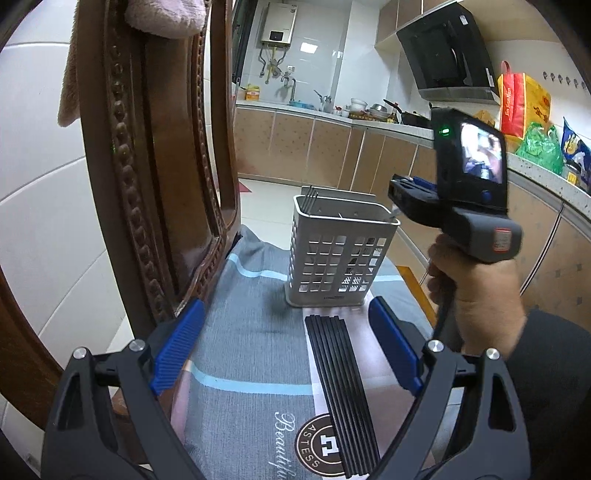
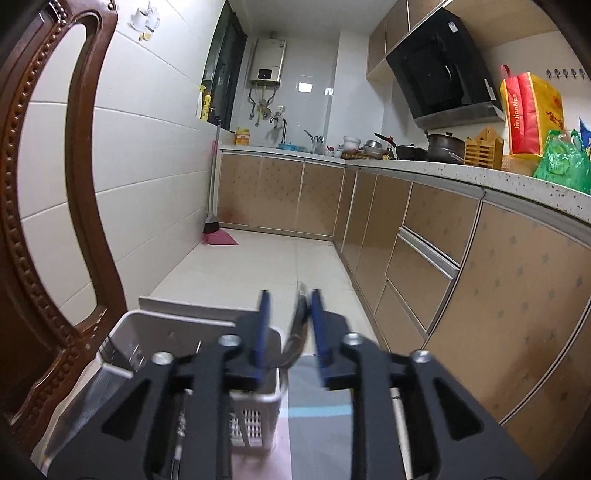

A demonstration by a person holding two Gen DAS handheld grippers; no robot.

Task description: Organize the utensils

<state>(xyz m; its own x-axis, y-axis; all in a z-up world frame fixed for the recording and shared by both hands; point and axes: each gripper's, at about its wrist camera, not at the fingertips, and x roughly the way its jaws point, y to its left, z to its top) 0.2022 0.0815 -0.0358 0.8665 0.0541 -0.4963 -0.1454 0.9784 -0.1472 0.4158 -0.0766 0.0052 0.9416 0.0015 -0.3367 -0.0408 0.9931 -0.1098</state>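
A grey perforated utensil holder stands on a cushioned chair seat, with a few black chopsticks upright in its back left corner. A bundle of black chopsticks lies flat in front of it, between the fingers of my left gripper, which is open and empty. My right gripper hovers over the holder's right rim. In the right wrist view the right gripper stands partly open, with a metal utensil resting against its right pad above the holder; whether the pads clamp it is unclear.
A carved wooden chair back rises close on the left with a pink towel over it. A kitchen counter with pots and bags runs along the right. A broom and dustpan stand by the far wall.
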